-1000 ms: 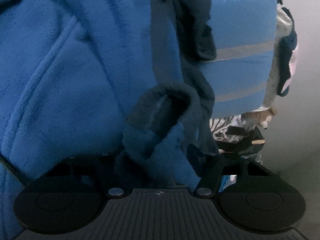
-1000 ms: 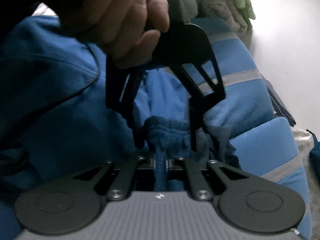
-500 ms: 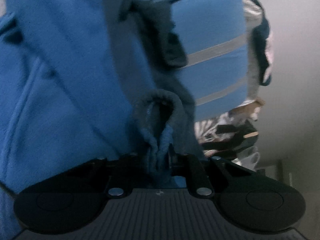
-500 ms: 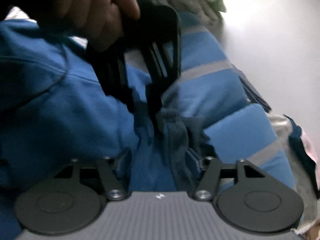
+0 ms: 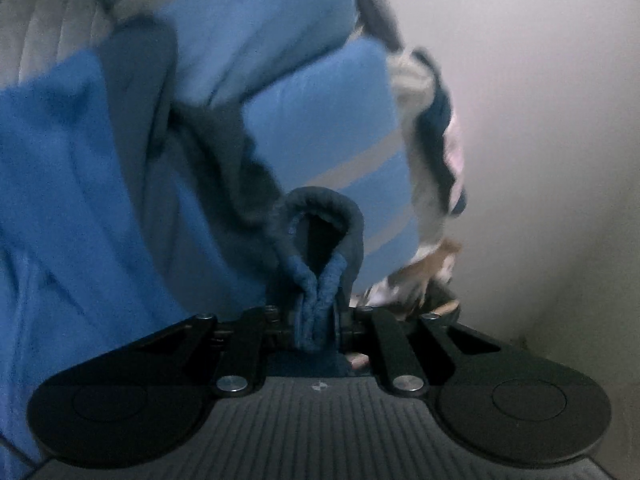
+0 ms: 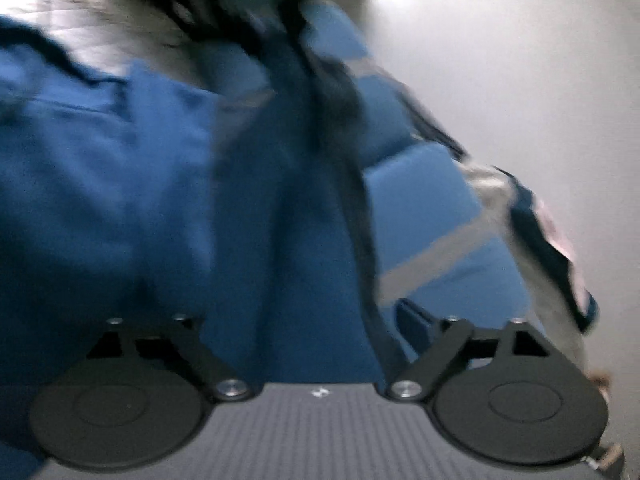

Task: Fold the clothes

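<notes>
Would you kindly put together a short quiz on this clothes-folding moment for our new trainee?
1. True or false: the left gripper is shut on the dark cuff of the blue fleece garment.
2. The right gripper's fingers stand: A) spread apart, B) pressed together on fabric.
3. Fill in: the stripes on the lighter blue panel are ____.

Key: 1 true; 2 A; 3 grey.

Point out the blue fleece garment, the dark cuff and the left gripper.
blue fleece garment [image 5: 72,168], left wrist view, body panel.
dark cuff [image 5: 320,208], left wrist view, looped top.
left gripper [image 5: 318,316], left wrist view, between fingertips.
</notes>
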A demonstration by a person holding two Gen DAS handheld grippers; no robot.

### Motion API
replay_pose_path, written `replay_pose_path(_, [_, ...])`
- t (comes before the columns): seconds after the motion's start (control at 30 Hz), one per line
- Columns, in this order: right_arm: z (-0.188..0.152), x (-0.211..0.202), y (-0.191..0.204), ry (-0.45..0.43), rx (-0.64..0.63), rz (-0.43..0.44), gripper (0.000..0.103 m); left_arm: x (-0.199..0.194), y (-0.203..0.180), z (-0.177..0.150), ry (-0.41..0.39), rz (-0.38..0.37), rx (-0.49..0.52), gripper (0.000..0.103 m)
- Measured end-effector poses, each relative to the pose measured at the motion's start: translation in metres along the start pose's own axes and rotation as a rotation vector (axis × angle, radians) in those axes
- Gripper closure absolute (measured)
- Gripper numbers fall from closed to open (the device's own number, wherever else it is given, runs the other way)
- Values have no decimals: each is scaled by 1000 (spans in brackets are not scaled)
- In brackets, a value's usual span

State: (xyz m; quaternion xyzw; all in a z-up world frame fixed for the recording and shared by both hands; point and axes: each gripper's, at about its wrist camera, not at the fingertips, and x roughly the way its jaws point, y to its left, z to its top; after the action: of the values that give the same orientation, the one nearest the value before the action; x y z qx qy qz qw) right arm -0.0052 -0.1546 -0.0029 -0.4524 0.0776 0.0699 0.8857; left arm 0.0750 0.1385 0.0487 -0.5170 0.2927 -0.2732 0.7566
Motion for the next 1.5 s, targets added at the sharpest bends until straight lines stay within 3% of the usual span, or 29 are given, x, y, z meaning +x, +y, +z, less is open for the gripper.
replay_pose_path(0.1, [-4,20,-22,29,86,-79,0,-17,1,11,-79,-32,-17,90])
replay_pose_path(0.23, [-13,54,-64,123,271,-89,0,-32,4,22,-159,-44,-42,90])
replay_pose_path(0.4, [-30,87,-117,178,507,31,0,-29,5,23,-170,-6,-39,91])
replay_pose_path(0.5, [-42,99,-145,235,699,163,0,-25,6,23,-179,9,-35,91])
replay_pose_path(0.6, [-59,100,-169,220,917,259,0,-26,8,26,-194,7,-47,91])
replay_pose_path(0.67, [-63,97,-176,174,972,292,0,-27,11,28,-212,9,-60,90])
replay_pose_path(0.77, [-51,89,-168,114,873,327,0,-29,16,30,-245,27,-91,90])
replay_pose_path(0.9, [-29,70,-155,125,603,359,0,-36,27,37,-287,63,-141,90])
replay_pose_path(1.0, [-35,50,-152,105,480,378,0,-40,34,42,-292,76,-181,90])
replay_pose_path(1.1, [-59,53,-160,195,508,299,0,-41,36,44,-299,86,-186,90])
replay_pose_path(1.17, [-75,60,-158,278,431,182,0,-41,36,45,-298,88,-186,90])
replay_pose_path(1.2, [-83,63,-155,307,392,163,0,-41,35,45,-297,88,-186,90])
replay_pose_path(1.27, [-97,69,-148,357,319,155,1,-40,35,44,-297,93,-182,90])
replay_pose_path(1.37, [-112,78,-141,410,304,224,2,-39,36,44,-295,101,-185,90])
replay_pose_path(1.5, [-117,78,-131,403,287,282,2,-40,37,45,-292,109,-191,90])
